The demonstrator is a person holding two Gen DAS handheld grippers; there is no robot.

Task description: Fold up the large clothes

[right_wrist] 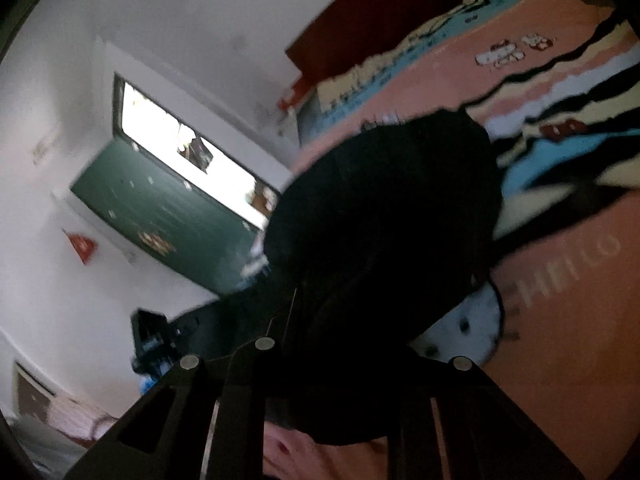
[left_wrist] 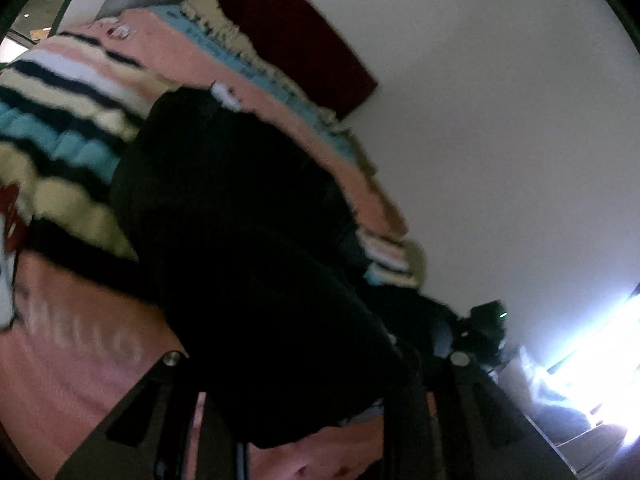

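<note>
Above the pink bedspread (left_wrist: 80, 360), black garment (left_wrist: 240, 240) clamped in left tool (left_wrist: 316, 364) and right tool (right_wrist: 324, 364).

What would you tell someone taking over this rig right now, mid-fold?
Left tongs: shut on the black garment, near one end of it.
Right tongs: shut on the same black garment, gripping its other near part.
Garment: bunched and dark, hanging from both tongs, the far part draped over the pink bedspread; a striped blanket lies beyond it.
Done: both grips are taken.
Left: no neat fold shows yet; spread it flat, fold it and smooth it. Frames are blurred, so the garment's edges are hard to tell.
</note>
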